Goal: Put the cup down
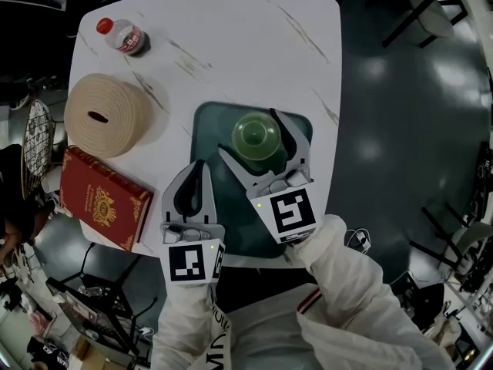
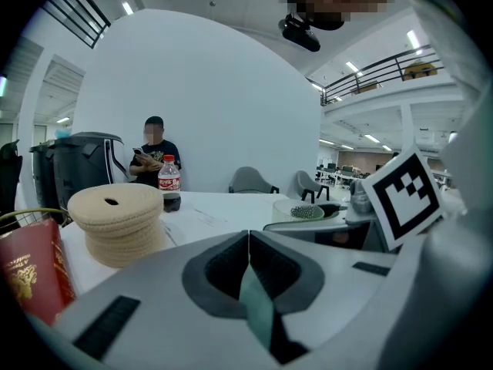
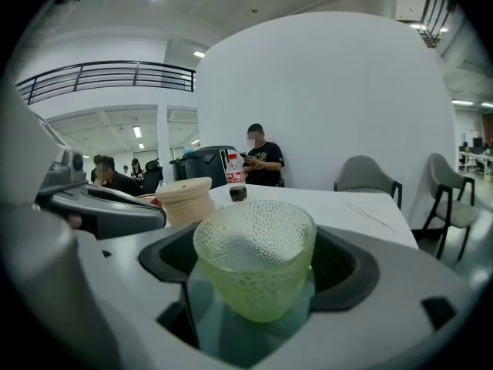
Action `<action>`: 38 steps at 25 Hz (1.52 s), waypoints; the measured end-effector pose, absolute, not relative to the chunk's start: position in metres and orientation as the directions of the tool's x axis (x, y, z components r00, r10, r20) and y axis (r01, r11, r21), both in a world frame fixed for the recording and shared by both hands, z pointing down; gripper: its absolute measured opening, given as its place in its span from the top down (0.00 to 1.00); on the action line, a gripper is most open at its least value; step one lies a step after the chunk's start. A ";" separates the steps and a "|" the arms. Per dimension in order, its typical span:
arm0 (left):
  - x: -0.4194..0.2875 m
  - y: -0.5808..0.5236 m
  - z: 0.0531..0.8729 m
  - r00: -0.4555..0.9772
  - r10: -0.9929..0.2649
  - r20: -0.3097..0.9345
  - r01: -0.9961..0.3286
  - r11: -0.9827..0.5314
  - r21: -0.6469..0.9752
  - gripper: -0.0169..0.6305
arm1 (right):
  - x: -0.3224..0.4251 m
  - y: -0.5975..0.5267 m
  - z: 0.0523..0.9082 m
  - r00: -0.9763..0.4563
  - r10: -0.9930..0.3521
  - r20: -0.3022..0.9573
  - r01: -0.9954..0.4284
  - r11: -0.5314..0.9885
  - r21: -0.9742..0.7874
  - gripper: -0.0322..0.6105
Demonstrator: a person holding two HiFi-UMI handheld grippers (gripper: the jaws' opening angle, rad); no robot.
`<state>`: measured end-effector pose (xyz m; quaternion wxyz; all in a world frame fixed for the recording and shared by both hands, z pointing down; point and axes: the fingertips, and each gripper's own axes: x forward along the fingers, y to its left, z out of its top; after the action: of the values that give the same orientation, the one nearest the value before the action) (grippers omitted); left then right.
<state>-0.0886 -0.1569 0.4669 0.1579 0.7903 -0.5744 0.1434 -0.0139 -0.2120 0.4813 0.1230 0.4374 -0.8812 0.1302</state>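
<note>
Right tool [image 1: 247, 132] jaws stand wide around green cup [image 1: 256, 136], upright on the mat [image 1: 212, 126] on the table [image 1: 231, 45]. Back straight out, don't clip the rim. Left tool [image 1: 197, 168] closed, empty.

Dimpled translucent glass cup [image 3: 254, 260], glossy marbled table [image 1: 231, 37]

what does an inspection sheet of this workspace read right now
surface: white marbled table, dark green mat on its near side
job's things: green glass cup upright on the mat
clutter: bottle, woven round stack, red book, all left of the mat
grippers: left tool shut, empty; right tool open, cup between its jaws
cables: nothing seen on the table
surroundings: dark floor, grey chairs, seated person beyond the table
</note>
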 end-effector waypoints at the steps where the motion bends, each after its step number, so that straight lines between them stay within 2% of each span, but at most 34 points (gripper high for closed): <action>1: -0.088 -0.156 0.466 0.302 -0.863 0.405 -0.952 -0.293 0.084 0.95 | -0.013 -0.211 0.479 -0.584 -0.745 0.323 -0.806 0.578 -0.123 0.30; 9: -0.100 -0.139 0.460 0.309 -0.866 0.392 -0.950 -0.303 0.079 0.95 | 0.002 -0.200 0.456 -0.514 -0.824 0.238 -0.857 0.506 -0.099 0.30; 17: -0.107 -0.114 0.448 0.338 -0.868 0.365 -0.940 -0.333 0.079 0.95 | 0.001 -0.167 0.433 -0.495 -0.849 0.185 -0.868 0.490 -0.075 0.30; 32: -0.120 -0.057 0.424 0.403 -0.855 0.328 -0.911 -0.407 0.058 0.95 | 0.016 -0.092 0.419 -0.394 -0.891 0.227 -0.919 0.390 -0.063 0.30; 38: -0.121 -0.028 0.406 0.434 -0.848 0.305 -0.896 -0.441 0.049 0.95 | 0.024 -0.056 0.407 -0.351 -0.906 0.235 -0.936 0.329 -0.130 0.30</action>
<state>-0.1212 -0.0278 0.4057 0.1023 0.8406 -0.5185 0.1184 0.0240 -0.0557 0.4066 0.0600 0.5665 -0.8128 0.1215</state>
